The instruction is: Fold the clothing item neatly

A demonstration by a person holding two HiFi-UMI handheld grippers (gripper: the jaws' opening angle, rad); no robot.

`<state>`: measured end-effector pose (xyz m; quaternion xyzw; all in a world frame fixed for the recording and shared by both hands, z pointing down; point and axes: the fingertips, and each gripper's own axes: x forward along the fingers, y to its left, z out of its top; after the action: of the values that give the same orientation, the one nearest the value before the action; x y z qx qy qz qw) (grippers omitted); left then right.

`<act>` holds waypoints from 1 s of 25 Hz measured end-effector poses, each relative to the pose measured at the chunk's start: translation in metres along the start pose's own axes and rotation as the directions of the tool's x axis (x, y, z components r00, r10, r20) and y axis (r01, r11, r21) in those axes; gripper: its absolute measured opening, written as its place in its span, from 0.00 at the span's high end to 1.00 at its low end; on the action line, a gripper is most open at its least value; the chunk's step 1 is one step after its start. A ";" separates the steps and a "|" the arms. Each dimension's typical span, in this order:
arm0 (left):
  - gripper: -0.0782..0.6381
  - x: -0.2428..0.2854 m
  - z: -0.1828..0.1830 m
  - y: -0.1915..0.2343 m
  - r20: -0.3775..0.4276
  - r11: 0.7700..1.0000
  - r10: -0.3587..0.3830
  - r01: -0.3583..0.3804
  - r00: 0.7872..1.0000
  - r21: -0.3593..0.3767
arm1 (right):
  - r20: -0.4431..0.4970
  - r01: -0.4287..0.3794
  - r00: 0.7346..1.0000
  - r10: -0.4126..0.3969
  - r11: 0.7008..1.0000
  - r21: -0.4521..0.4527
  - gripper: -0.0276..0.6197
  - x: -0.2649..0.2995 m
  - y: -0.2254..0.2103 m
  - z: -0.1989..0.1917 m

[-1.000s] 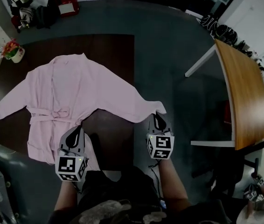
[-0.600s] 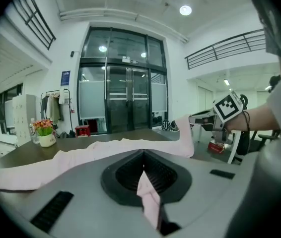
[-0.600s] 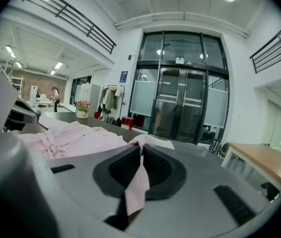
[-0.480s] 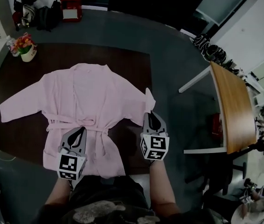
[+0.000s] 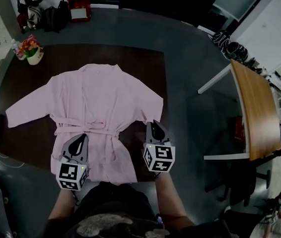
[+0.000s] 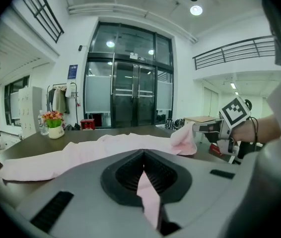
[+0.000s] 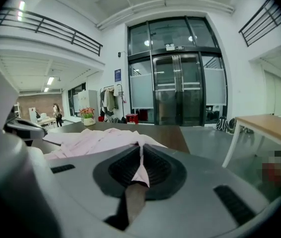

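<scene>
Big dark table (image 5: 150, 66) with the pink robe (image 5: 101, 100) laid flat on it, collar at the far side, one sleeve stretched out left. Left gripper (image 5: 81, 139) is clamped tight on the bottom hem, and right gripper (image 5: 155, 125) is pinched closed on the other sleeve's end. Little flower pot (image 5: 33, 53) sits at the far left corner.

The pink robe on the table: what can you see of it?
The pink robe looks like soft, thin cloth. It lies front-up on the dark table, belt across the waist, one sleeve stretched toward the picture's left. The left gripper pinches its lower front; the right gripper pinches the other sleeve.
</scene>
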<state>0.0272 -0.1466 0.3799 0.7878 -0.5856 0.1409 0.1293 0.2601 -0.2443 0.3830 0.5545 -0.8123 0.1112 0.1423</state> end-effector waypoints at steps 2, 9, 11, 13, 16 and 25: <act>0.88 -0.003 0.004 -0.004 -0.003 1.000 0.011 -0.011 1.000 0.010 | 0.014 -0.023 1.000 0.023 1.000 0.009 0.94 0.002 0.002 0.003; 0.88 -0.014 0.014 0.026 0.012 0.997 0.075 -0.075 0.997 -0.016 | 0.049 -0.077 0.996 0.079 0.997 -0.031 0.94 0.022 0.036 0.029; 0.88 -0.013 0.015 0.042 0.019 0.996 0.088 -0.088 0.996 -0.014 | 0.060 -0.079 0.995 0.081 0.996 -0.040 0.94 0.032 0.048 0.039; 0.88 -0.011 0.016 0.061 0.028 0.996 0.094 -0.093 0.995 -0.013 | 0.070 -0.076 0.994 0.079 0.996 -0.055 0.94 0.042 0.064 0.048; 0.88 -0.008 0.016 0.092 0.039 0.997 0.082 -0.081 0.996 -0.015 | 0.078 -0.070 0.994 0.076 0.995 -0.074 0.94 0.057 0.092 0.059; 0.88 -0.003 0.019 0.214 0.043 1.000 0.002 -0.002 0.999 -0.007 | 0.090 0.055 0.995 -0.046 0.994 -0.099 0.94 0.109 0.173 0.093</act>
<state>-0.1779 -0.2115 0.3693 0.7896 -0.5894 0.1219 0.1195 0.0511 -0.3085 0.3305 0.5713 -0.8081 0.0417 0.1374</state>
